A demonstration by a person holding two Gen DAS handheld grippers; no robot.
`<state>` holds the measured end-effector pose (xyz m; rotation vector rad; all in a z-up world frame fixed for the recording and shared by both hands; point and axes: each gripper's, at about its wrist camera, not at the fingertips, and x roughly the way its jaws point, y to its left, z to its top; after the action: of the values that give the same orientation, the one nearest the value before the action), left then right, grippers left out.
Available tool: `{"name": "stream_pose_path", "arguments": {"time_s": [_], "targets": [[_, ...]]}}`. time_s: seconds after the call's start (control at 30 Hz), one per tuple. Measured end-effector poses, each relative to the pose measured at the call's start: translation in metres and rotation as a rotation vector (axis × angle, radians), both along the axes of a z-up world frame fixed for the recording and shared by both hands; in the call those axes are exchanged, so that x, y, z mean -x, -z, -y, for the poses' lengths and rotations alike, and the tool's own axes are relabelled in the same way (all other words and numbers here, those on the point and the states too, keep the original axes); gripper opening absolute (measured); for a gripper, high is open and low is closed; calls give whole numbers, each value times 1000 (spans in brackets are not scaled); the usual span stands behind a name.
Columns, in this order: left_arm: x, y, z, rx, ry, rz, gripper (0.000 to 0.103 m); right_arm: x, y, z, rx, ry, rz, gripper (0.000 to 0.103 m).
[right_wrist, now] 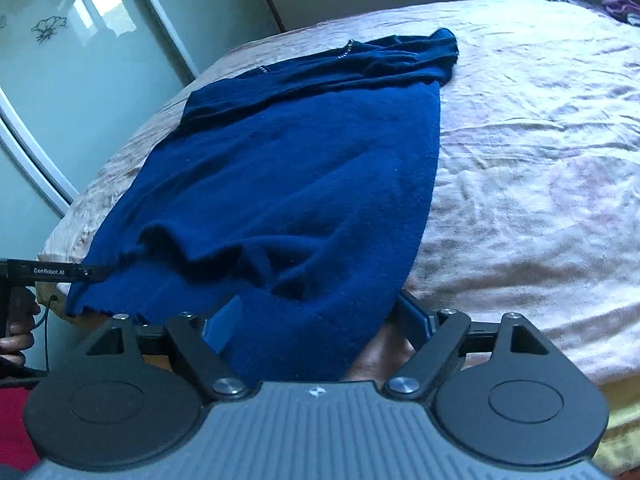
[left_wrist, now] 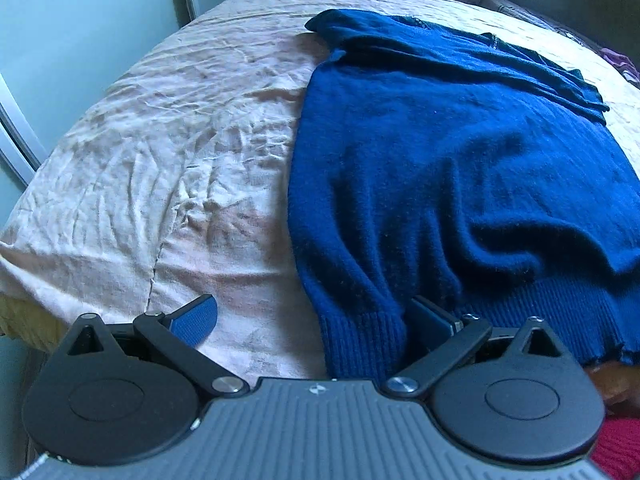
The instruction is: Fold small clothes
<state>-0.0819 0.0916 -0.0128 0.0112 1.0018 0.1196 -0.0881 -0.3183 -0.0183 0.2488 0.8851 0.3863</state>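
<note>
The blue sweater (left_wrist: 460, 168) lies spread flat on the bed (left_wrist: 160, 168), over a wrinkled pale sheet, its ribbed hem at the bed's near edge and its sleeves folded across the far end. The left tongs (left_wrist: 316, 320) stand wide at the hem's left corner: one finger rests on the bare sheet beside the sweater, the other on the knit, nothing pinched. The right tongs (right_wrist: 320, 316) stand wide too, straddling the hem's right corner where it hangs over the bed's edge, pads not pressing it. A hand (right_wrist: 18, 320) holds the left tool beside the bed.
</note>
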Motion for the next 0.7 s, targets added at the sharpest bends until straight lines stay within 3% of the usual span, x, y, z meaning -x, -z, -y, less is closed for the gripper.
{"name": "stream_pose_path", "arguments": {"time_s": [0.23, 0.43, 0.6, 0.7], "targets": [[1, 0, 0, 0, 5, 2, 103, 1, -1, -1, 7, -13, 9, 84], [0, 0, 1, -6, 9, -2, 103, 1, -2, 9, -57, -16, -6, 85], [1, -1, 4, 3, 29, -1, 101, 7, -5, 2, -18, -78, 5, 83], [3, -2, 6, 47, 76, -3, 99, 9, -4, 2, -80, -127, -11, 79]]}}
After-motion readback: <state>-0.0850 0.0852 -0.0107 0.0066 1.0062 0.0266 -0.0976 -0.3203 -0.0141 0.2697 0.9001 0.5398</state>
